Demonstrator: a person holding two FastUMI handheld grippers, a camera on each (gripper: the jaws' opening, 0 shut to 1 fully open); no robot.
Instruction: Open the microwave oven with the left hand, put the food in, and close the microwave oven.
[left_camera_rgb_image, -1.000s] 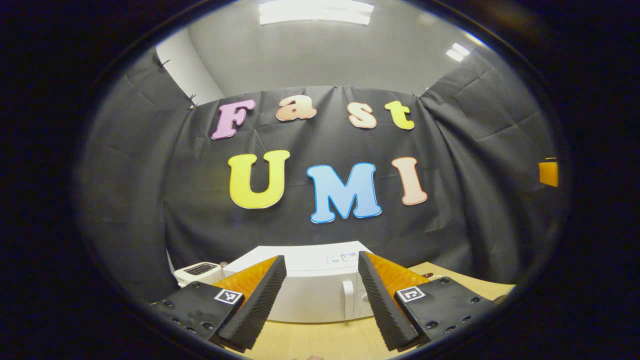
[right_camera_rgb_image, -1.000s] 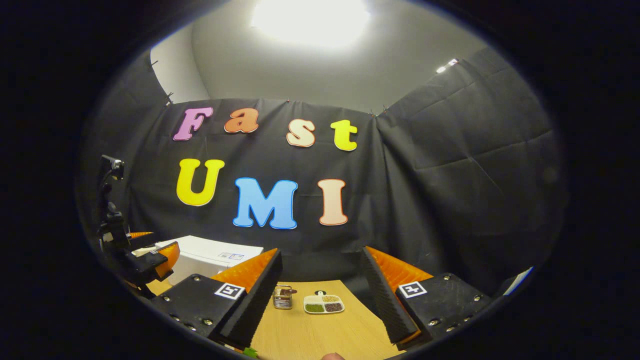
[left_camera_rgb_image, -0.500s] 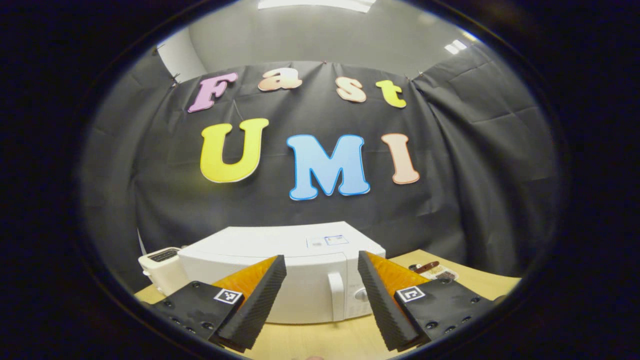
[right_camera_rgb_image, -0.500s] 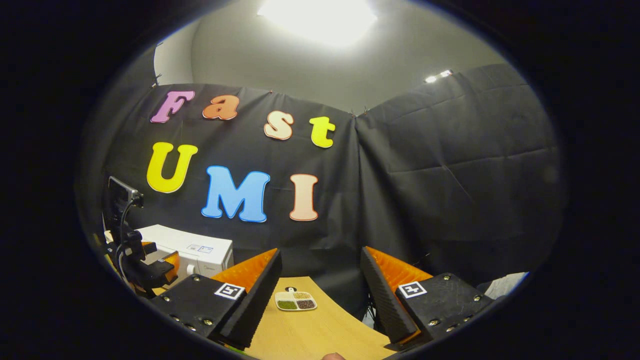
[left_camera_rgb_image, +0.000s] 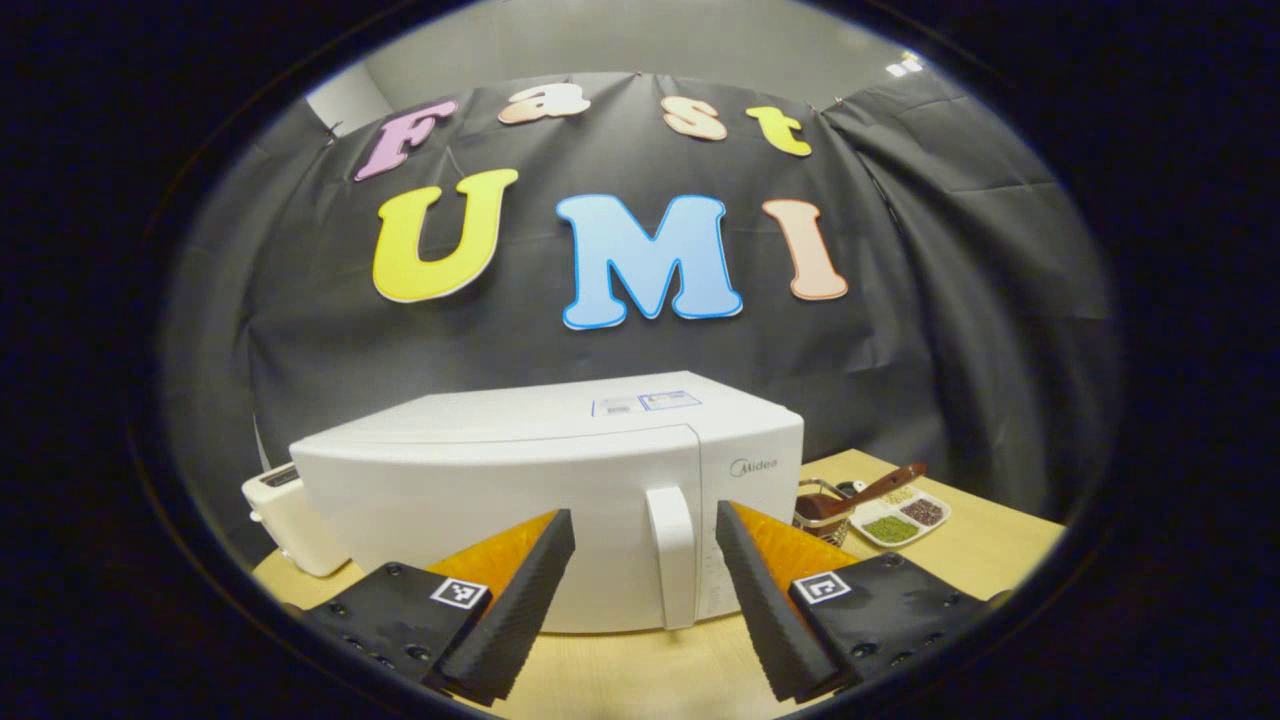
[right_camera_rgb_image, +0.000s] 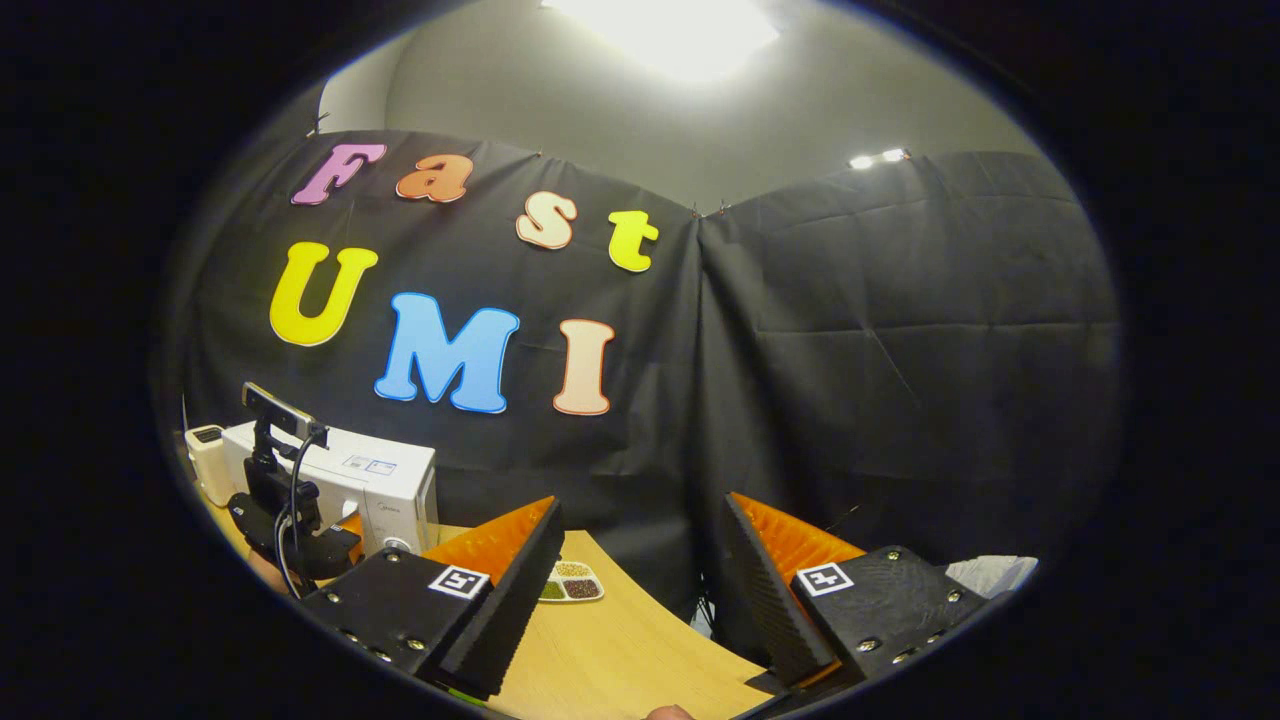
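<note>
Nothing done yet: microwave (left_camera_rgb_image: 520, 480) door closed at the table's back left, your left gripper (left_camera_rgb_image: 640, 590) spread wide, lined up on the handle (left_camera_rgb_image: 672, 555), not touching; right gripper (right_camera_rgb_image: 640, 590) wide, empty; food unclear.

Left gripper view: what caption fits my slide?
Open hand-held gripper lined up on the closed microwave's door handle.

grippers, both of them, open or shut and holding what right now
Left gripper: open, holding nothing, fingers either side of the white microwave's handle, not touching.
Right gripper: open, holding nothing.
</note>
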